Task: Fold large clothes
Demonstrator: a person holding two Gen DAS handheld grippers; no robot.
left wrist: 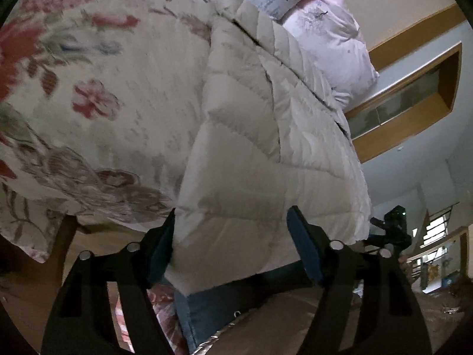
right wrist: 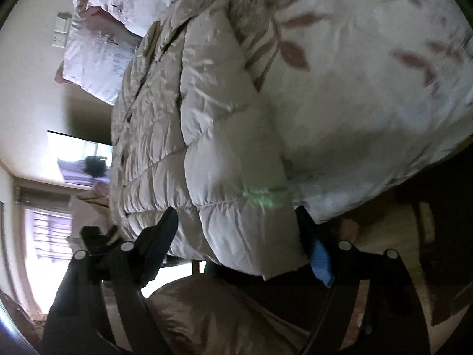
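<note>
A cream quilted puffer jacket (left wrist: 251, 136) lies lengthwise on a bed covered by a floral sheet (left wrist: 97, 97). Its hem hangs slightly over the bed's near edge. My left gripper (left wrist: 232, 210) is at that hem, jaws wide apart, with the hem's corner between the blue pads (left wrist: 304, 251); the cloth does not look squeezed. In the right wrist view the jacket (right wrist: 212, 136) fills the middle. My right gripper (right wrist: 236, 209) straddles the other end of the hem, open, its fingers (right wrist: 161, 239) on either side of the padded edge.
Pale pink pillows (left wrist: 334, 38) lie at the bed's far end beyond the jacket's collar. Blue denim cloth (left wrist: 195, 310) shows below the hem. A wooden wall shelf (left wrist: 414, 94) and a bright window (right wrist: 50, 236) border the room. Brown fabric (right wrist: 224, 319) lies below the bed edge.
</note>
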